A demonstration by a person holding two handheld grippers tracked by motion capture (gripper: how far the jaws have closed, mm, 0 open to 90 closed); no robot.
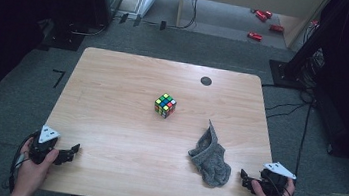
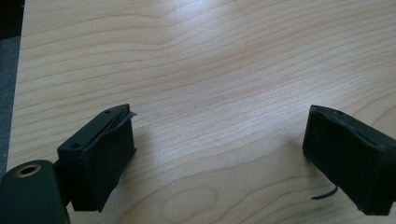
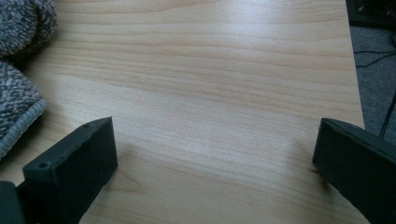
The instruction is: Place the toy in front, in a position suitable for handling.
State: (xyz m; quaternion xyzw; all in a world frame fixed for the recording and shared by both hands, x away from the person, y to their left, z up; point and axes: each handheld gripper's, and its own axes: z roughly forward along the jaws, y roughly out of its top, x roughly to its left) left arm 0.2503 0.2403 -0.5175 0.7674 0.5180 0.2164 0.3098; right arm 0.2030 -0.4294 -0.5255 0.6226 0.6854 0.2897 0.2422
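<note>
A scrambled puzzle cube (image 1: 165,105) stands near the middle of the wooden table (image 1: 124,79). A crumpled grey knitted cloth (image 1: 210,157) lies toward the front right; its edge appears at the left of the right gripper view (image 3: 18,98). My left gripper (image 1: 74,151) rests at the front left corner, held by a hand, its jaws wide apart over bare wood (image 2: 219,135). At the front right edge my right gripper (image 1: 244,179) sits just right of the cloth, open with nothing between its jaws (image 3: 215,149).
A small black round disc (image 1: 206,81) lies near the table's far right edge. Beyond the table are grey carpet, cables (image 1: 287,108), dark equipment stands and some red objects (image 1: 255,36) on the floor by a wooden panel.
</note>
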